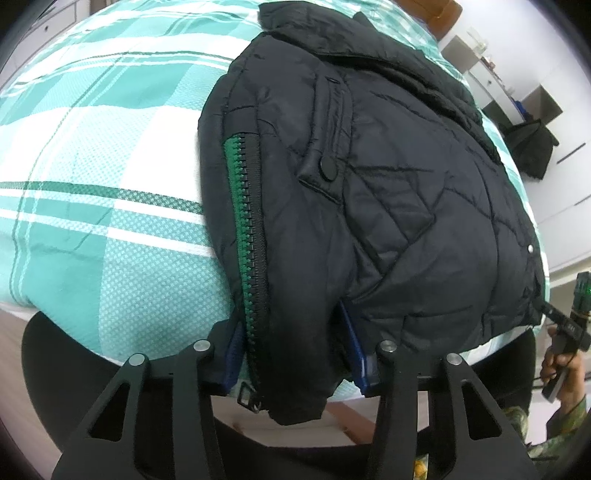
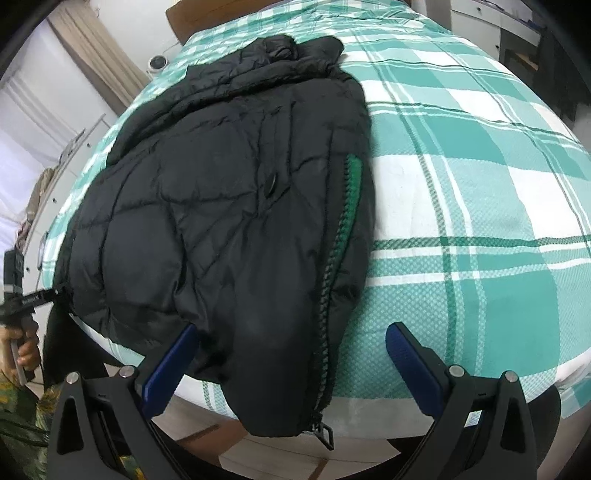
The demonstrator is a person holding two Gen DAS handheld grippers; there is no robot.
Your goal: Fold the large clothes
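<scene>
Black quilted puffer jacket [image 1: 388, 177] spread on a teal-and-white checked bedspread [image 1: 92, 147], filling centre and right of the left wrist frame, centre-left of the right wrist frame [image 2: 221, 206]. Green-backed black zipper [image 1: 247, 221] running down the folded front edge, bottom corner hanging over the bed's near edge. Left gripper [image 1: 295, 350] at lower centre, blue pads closed on that overhanging jacket corner. Right gripper [image 2: 291, 362] at bottom of its frame, jaws spread wide, hem lying between them, gripping nothing. Brown wooden headboard [image 2: 177, 22] at upper left.
</scene>
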